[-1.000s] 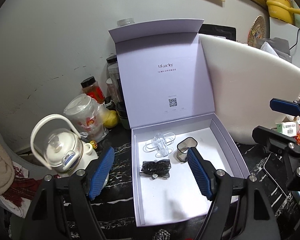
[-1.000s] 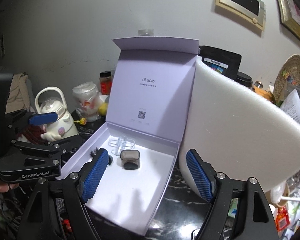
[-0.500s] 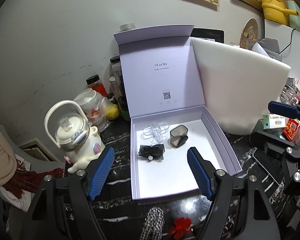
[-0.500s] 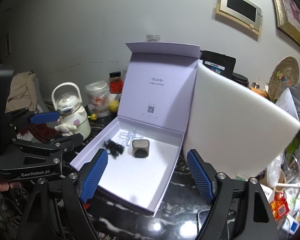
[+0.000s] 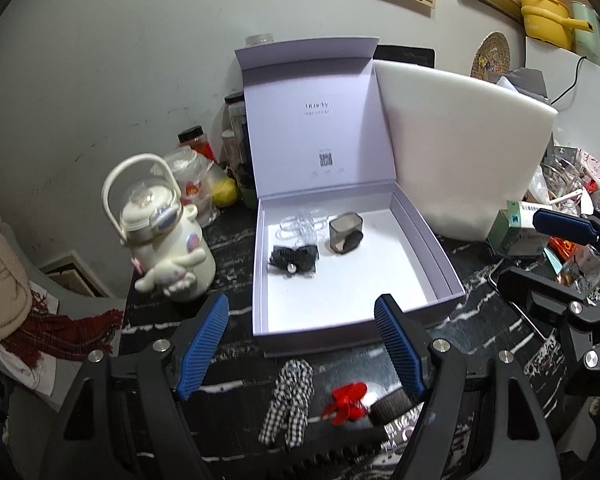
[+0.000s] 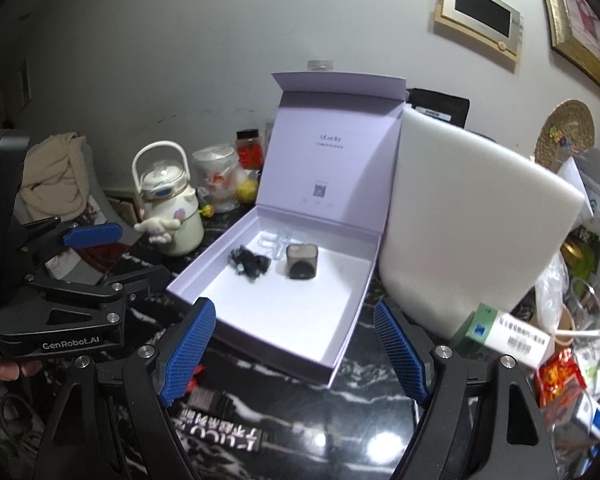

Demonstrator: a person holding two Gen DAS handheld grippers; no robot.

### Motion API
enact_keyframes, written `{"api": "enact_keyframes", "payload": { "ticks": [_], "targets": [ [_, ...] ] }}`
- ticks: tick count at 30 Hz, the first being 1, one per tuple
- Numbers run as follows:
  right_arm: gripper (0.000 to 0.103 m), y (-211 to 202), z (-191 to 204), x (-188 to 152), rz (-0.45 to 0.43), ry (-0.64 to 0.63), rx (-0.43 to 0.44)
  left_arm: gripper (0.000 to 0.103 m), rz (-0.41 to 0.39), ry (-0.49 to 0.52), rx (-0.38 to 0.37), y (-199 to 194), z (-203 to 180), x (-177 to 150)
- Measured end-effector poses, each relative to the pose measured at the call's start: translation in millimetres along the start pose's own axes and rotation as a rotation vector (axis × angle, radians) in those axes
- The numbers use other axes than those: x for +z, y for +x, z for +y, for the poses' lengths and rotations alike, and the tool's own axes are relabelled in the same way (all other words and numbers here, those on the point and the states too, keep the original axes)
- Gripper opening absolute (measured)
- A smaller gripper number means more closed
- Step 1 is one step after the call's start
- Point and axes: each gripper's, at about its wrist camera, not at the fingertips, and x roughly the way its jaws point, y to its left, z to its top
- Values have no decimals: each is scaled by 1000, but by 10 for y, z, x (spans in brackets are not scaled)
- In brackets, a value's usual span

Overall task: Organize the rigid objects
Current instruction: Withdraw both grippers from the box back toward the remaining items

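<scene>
Both my grippers, left (image 5: 300, 344) and right (image 6: 294, 346), hang open and empty near the lavender box (image 5: 436, 240); black bow clip (image 5: 294, 258) inside, far left.

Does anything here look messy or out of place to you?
Yes. The checked hair tie and red clip lie loose on the black table, outside the open lilac box where three similar accessories already sit.

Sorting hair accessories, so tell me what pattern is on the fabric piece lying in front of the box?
Black-and-white gingham check on the hair tie, clearest in the left wrist view.
</scene>
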Motion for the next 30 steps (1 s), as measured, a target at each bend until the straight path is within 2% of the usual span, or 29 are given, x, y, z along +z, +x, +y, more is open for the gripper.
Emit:
{"api": "enact_keyframes", "payload": {
  "ticks": [20, 30],
  "targets": [
    [82, 49, 243, -545, 80, 26, 93, 75, 97, -53, -35, -24, 88, -573],
    [82, 223, 313, -724, 123, 51, 148, 75, 153, -75, -57, 132, 164, -772]
  ]
}}
